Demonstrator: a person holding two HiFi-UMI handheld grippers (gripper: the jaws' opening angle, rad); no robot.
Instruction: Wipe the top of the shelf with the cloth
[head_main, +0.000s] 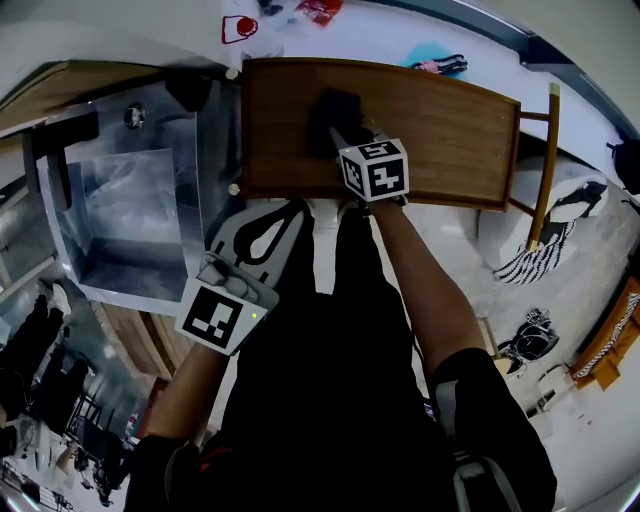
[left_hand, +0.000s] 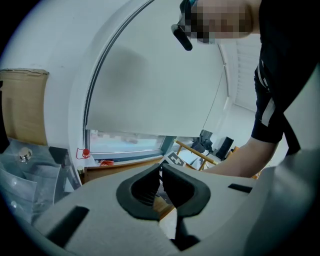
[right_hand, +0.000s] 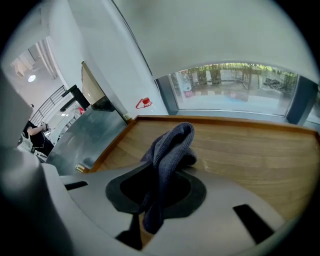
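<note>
Hidden or unclear:
- Right hand-held gripper (head_main: 341, 134): tips covered in the head view by its own marker cube and by the cloth (head_main: 335, 110).
- Cloth, tail end: runs down between the jaws and out of sight behind the gripper body in the right gripper view.
- Shelf (head_main: 450, 130): shows only its wooden top from above, with everything beneath it concealed. Right end partly overlapped by a wooden chair frame (head_main: 547, 165).
- Small red item (head_main: 238, 28) on the floor beyond the shelf: too small to identify.
- Striped fabric (head_main: 535, 255) to the right: partly out of view, nature unclear.

Containers:
- Metal box (head_main: 130, 220): stands just beside the shelf's left end, open side up. Reflective inner walls; contents not readable.

Grippers and task item:
- Right hand-held gripper (right_hand: 155, 197): clamps the dark grey cloth (right_hand: 172, 145) between its jaws. Bunched fabric arches up and forward over the wooden top (right_hand: 245, 155).
- Cloth location in the head view: on the shelf top, left of the middle and towards the far edge.
- Left hand-held gripper (head_main: 290, 215): held off the shelf, just short of its near edge, close to the box corner.
- Left hand-held gripper (left_hand: 161, 180), own view: pads pressed together, nothing between them.
</note>
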